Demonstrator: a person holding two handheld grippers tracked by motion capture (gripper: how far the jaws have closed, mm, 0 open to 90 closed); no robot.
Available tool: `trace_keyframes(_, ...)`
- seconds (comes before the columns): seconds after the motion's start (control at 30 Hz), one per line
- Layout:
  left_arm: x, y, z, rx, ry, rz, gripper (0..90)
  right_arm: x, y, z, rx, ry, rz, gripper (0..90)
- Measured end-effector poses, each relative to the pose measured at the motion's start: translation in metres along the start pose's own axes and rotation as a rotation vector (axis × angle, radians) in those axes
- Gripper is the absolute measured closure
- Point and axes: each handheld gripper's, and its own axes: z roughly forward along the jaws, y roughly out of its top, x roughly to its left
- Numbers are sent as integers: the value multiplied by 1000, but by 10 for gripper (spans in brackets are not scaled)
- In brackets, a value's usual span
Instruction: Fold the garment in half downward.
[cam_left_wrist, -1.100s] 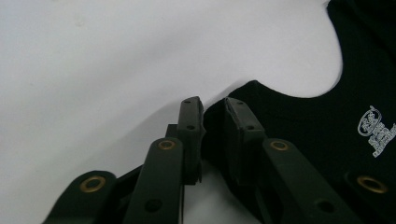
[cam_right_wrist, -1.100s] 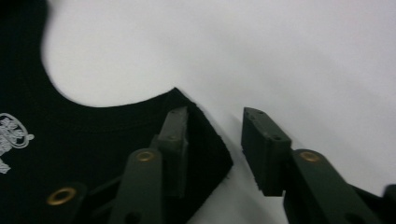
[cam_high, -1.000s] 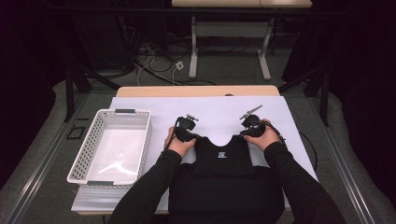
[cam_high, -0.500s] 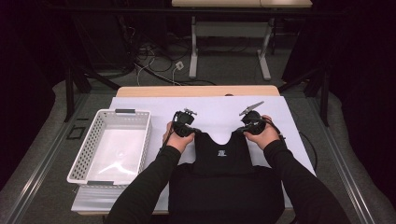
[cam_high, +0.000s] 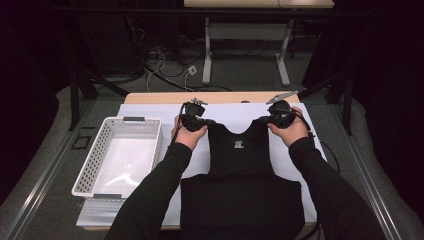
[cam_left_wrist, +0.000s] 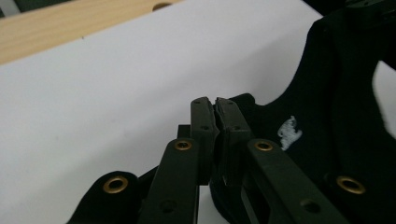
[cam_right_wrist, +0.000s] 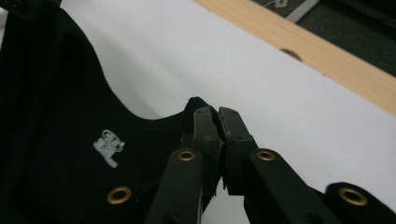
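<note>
Black vest (cam_high: 240, 165) lies flat on the white-covered bench (cam_high: 150, 112), upper part lifted. Left gripper (cam_left_wrist: 215, 103) and right gripper (cam_right_wrist: 216, 112) each pinch a shoulder strap, jaws pressed together on cloth. Grip looks shallow, probably edge only. Raise both evenly, keep fabric taut.

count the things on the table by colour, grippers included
black: 3 (tank top, left gripper, right gripper, each shut on a shoulder strap)
white: 2 (basket, table sheet)
total: 5
</note>
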Motion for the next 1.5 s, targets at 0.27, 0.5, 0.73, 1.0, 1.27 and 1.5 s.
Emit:
trace_keyframes(0.27, 0, 9, -12, -47, -13, 10, 868, 0, 5, -13, -37, 2, -5, 866)
trace_keyframes(0.5, -5, -1, -19, -42, -28, 22, 868, 10, 2, -19, -32, 24, -28, 866)
trace_keyframes(0.73, -11, -12, -30, -65, -65, 28, 868, 15, -7, -31, -46, 38, -32, 865)
trace_keyframes(1.0, -20, -25, -40, -99, -152, -5, 868, 20, -20, -47, -74, 61, -21, 865)
trace_keyframes(1.27, -38, -29, -48, -120, -177, 30, 868, 31, -28, -58, -104, 92, -37, 865)
trace_keyframes(1.5, -49, -36, -58, -160, -207, 47, 867, 41, -37, -69, -135, 125, -40, 865)
